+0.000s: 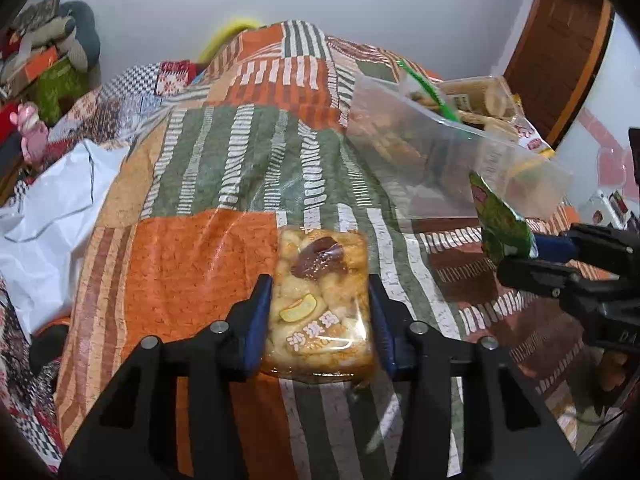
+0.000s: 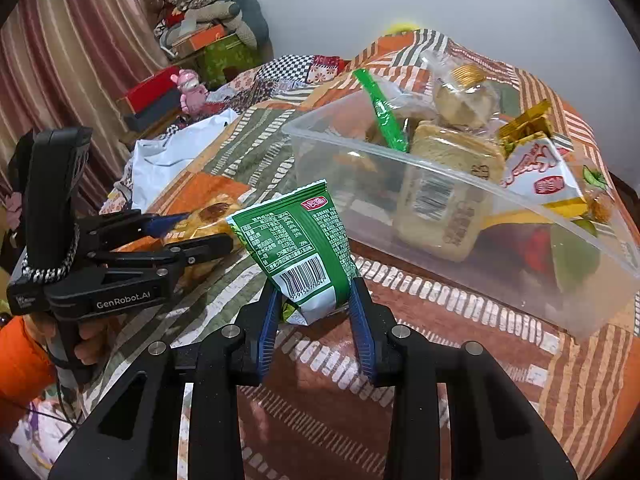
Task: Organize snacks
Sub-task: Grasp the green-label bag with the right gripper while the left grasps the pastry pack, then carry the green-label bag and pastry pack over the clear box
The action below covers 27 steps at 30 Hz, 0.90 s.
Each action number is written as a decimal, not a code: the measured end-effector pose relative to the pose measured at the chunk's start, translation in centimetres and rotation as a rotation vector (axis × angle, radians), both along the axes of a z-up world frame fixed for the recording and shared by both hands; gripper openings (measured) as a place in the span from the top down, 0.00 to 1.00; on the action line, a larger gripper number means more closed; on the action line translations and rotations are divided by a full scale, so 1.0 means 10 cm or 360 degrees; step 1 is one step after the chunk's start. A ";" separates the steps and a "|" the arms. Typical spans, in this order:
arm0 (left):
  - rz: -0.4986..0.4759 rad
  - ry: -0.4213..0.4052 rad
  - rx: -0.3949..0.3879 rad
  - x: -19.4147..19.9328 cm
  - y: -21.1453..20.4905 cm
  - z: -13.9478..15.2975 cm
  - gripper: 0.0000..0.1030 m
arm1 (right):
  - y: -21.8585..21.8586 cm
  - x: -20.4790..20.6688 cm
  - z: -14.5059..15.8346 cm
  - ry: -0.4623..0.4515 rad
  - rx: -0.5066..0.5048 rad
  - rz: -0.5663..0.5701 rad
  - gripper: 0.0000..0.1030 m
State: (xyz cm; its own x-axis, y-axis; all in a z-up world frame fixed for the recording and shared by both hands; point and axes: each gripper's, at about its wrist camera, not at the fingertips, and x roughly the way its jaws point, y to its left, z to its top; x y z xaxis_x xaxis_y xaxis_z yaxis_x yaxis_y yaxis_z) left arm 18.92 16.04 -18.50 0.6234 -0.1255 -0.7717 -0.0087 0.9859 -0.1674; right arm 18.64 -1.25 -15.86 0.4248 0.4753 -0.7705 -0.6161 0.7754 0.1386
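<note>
A bed covered with a patchwork bedspread (image 2: 460,360) in orange, green and white carries the snacks. Toward its far right side sits a clear plastic bin (image 2: 460,216), already partly filled: sliced bread in wrap, a round cracker pack, gold-wrapped sweets and a white-and-red packet show inside.

The left gripper (image 1: 320,312) is closed on a clear-wrapped sachima cake (image 1: 320,300), its blue pads pressing both sides of the pack, which lies low over the middle of the bedspread, short of the bin.

The right gripper (image 2: 316,312) is clamped on the lower end of a green snack packet (image 2: 304,248), held upright with its barcode showing, just in front of the bin's near wall and not yet over the rim.

By my reading, sorting is well along: most snacks are binned, and these two gripped packs remain to be dropped in. A white plastic bag (image 1: 52,200) lies at the bed's left edge.
</note>
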 end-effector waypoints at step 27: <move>-0.0030 -0.0281 0.0009 -0.15 -0.54 0.96 0.57 | -0.75 -0.10 0.67 -0.0272 0.0156 -0.0177 0.69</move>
State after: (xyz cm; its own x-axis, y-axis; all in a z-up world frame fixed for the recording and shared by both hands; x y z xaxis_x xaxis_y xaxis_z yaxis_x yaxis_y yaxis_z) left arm 17.46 10.61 -8.94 0.7470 -0.1347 -0.6511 0.0389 0.9865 -0.1594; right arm 17.66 -8.71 -9.14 0.5994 0.4873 -0.6351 -0.5485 0.8279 0.1175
